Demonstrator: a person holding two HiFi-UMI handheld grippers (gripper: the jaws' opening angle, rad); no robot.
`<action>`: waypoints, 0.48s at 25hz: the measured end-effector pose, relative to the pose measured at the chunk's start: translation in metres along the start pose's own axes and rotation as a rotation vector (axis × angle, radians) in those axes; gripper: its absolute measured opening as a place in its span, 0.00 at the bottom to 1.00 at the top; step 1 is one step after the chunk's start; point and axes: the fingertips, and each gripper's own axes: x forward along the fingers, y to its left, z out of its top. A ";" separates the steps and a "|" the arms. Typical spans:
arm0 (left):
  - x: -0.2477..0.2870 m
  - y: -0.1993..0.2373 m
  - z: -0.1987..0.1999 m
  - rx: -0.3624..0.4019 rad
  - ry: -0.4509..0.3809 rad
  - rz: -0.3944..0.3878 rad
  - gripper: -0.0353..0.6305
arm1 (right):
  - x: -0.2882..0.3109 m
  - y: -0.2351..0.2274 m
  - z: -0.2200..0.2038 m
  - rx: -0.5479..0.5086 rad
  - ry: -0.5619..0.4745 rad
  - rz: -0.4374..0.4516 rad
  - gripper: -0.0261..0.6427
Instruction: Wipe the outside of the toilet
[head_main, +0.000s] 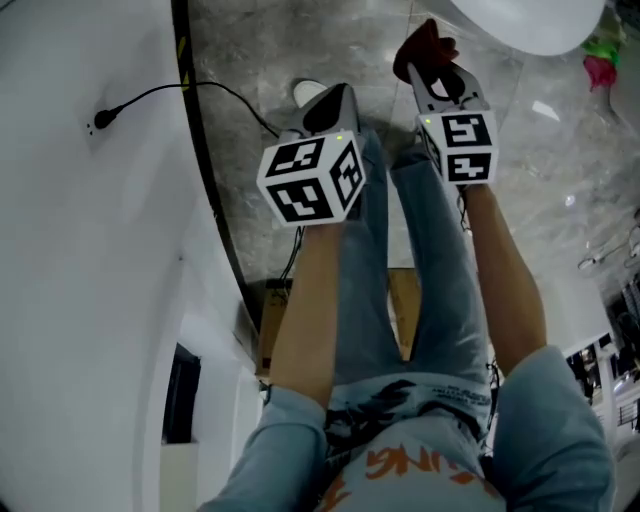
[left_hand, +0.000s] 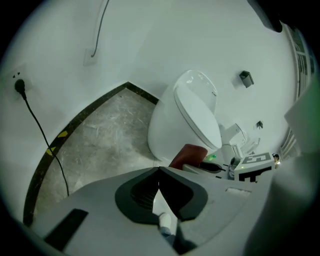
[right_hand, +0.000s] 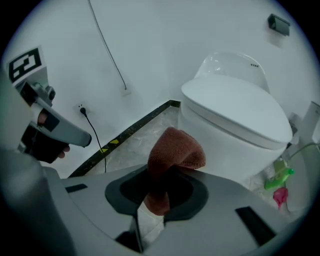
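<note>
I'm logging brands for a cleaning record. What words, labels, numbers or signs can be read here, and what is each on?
No text reads whole.
Orange letters on the person's shirt: cut off and turned away, not readable.
Tiny dark marks on the toilet, at the lid's hinge end: too small to read.
Marker cubes: black-and-white square patterns, no words.

The left gripper (left_hand: 159, 170) has its jaws closed tip to tip, with nothing between them. Ahead stands a white toilet (left_hand: 182, 120), lid down, on a grey stone floor (left_hand: 105, 140). A reddish-brown cloth (left_hand: 190, 155) sits at the right gripper (left_hand: 199, 164) tip, near the toilet base. A black cable (left_hand: 37, 130) hangs down the wall.
</note>
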 end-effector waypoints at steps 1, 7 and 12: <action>0.002 -0.009 -0.012 0.011 0.016 -0.002 0.04 | -0.007 -0.006 -0.009 0.013 -0.001 -0.005 0.15; 0.029 -0.078 -0.058 0.083 0.032 -0.037 0.04 | -0.046 -0.071 -0.055 0.111 -0.016 -0.078 0.15; 0.045 -0.122 -0.070 0.130 0.028 -0.055 0.04 | -0.070 -0.128 -0.083 0.196 -0.037 -0.134 0.15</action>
